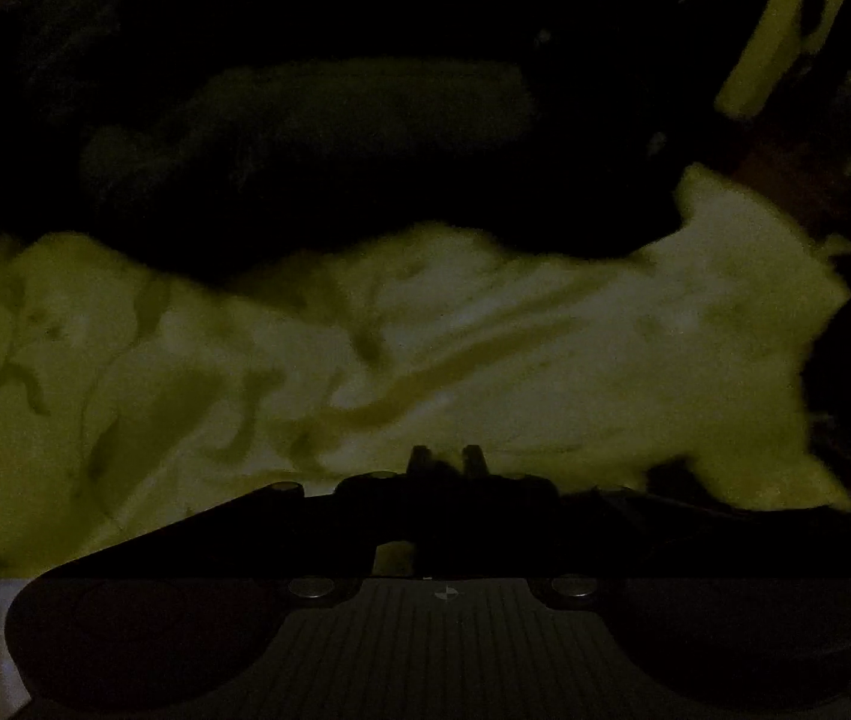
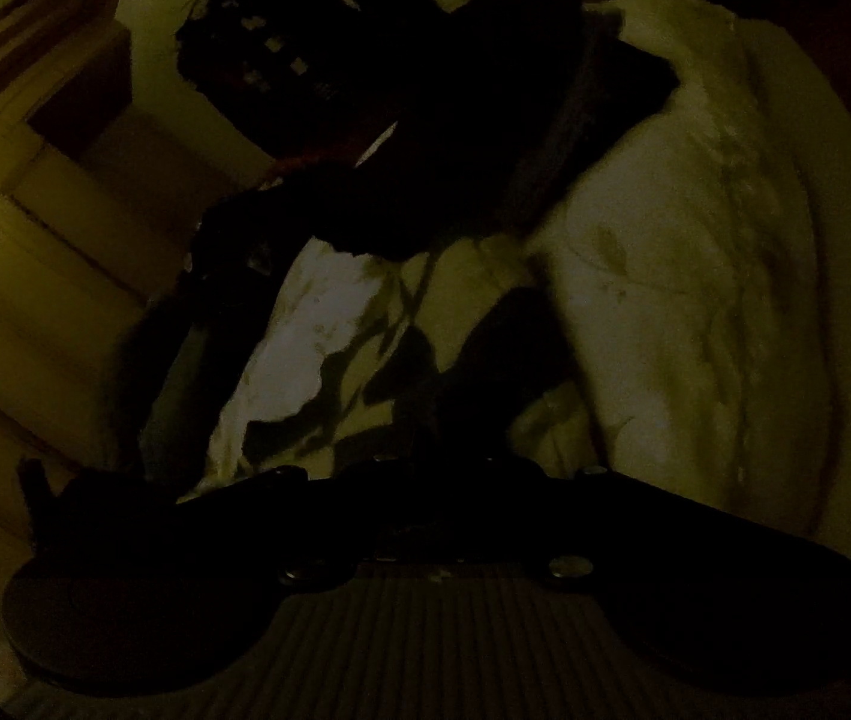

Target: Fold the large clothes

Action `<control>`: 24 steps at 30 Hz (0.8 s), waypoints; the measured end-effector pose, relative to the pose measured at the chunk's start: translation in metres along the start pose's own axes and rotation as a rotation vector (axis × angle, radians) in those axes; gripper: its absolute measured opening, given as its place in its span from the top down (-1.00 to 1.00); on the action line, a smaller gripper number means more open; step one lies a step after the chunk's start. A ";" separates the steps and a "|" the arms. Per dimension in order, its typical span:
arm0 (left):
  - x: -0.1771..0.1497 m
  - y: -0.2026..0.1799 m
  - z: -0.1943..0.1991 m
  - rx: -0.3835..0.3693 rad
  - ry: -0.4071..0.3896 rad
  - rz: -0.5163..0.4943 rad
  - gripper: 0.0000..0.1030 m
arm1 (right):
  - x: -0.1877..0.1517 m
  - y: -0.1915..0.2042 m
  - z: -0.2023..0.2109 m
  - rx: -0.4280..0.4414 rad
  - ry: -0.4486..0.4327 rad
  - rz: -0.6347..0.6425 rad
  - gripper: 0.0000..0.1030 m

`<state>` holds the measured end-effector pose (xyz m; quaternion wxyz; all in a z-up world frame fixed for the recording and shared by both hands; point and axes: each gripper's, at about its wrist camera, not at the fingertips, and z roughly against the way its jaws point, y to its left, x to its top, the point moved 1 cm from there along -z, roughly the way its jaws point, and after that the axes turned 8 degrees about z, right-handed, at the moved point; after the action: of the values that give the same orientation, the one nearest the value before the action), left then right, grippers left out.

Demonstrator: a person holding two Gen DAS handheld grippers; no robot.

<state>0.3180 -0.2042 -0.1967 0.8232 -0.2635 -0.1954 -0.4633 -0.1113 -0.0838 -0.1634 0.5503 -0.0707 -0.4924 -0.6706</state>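
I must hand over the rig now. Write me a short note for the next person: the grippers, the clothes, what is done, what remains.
Very dark pictures; little is sure.
Left gripper: fingertips close together over the pale crumpled cloth; whether it grips is unclear.
Right gripper: fingers lost in shadow, state unknown.
A dark garment lies partly over the pale cloth, bunched.
Done: no neat fold visible.
Left: spread the garment out and fold it.

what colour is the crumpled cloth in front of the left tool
Pale yellow-green cloth, clearest in the left wrist view.
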 end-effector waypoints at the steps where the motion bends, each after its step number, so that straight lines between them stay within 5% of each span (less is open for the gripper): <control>1: -0.003 0.001 -0.010 0.018 0.013 -0.012 0.05 | -0.002 0.001 -0.003 -0.013 0.010 0.015 0.87; 7: -0.029 0.007 -0.044 0.068 -0.005 -0.051 -0.10 | -0.015 0.001 -0.025 -0.079 0.043 0.075 0.85; 9: -0.031 0.001 -0.041 0.088 -0.016 -0.106 -0.57 | -0.016 0.002 -0.026 -0.090 0.043 0.101 0.85; 10: -0.031 -0.001 -0.040 0.113 -0.019 -0.137 -0.97 | -0.017 0.004 -0.026 -0.098 0.045 0.121 0.85; 13: -0.034 -0.008 -0.029 0.232 -0.074 -0.219 -1.00 | -0.019 0.009 -0.028 -0.122 0.046 0.160 0.82; 17: -0.047 -0.016 -0.002 0.231 -0.137 -0.321 -1.00 | -0.019 0.014 -0.027 -0.140 0.044 0.187 0.72; 19: -0.055 -0.020 0.014 0.235 -0.158 -0.347 -1.00 | -0.019 0.015 -0.025 -0.137 0.040 0.178 0.56; 23: -0.069 -0.030 0.039 0.193 -0.149 -0.395 -1.00 | -0.017 0.020 -0.018 -0.122 0.019 0.160 -0.16; 24: -0.073 -0.031 0.045 0.184 -0.146 -0.410 -1.00 | -0.017 0.023 -0.016 -0.131 0.010 0.171 -0.17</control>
<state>0.2516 -0.1421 -0.1946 0.7161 -0.1751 -0.3454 -0.5807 -0.0788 -0.0822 -0.1684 0.6020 -0.1452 -0.4369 -0.6524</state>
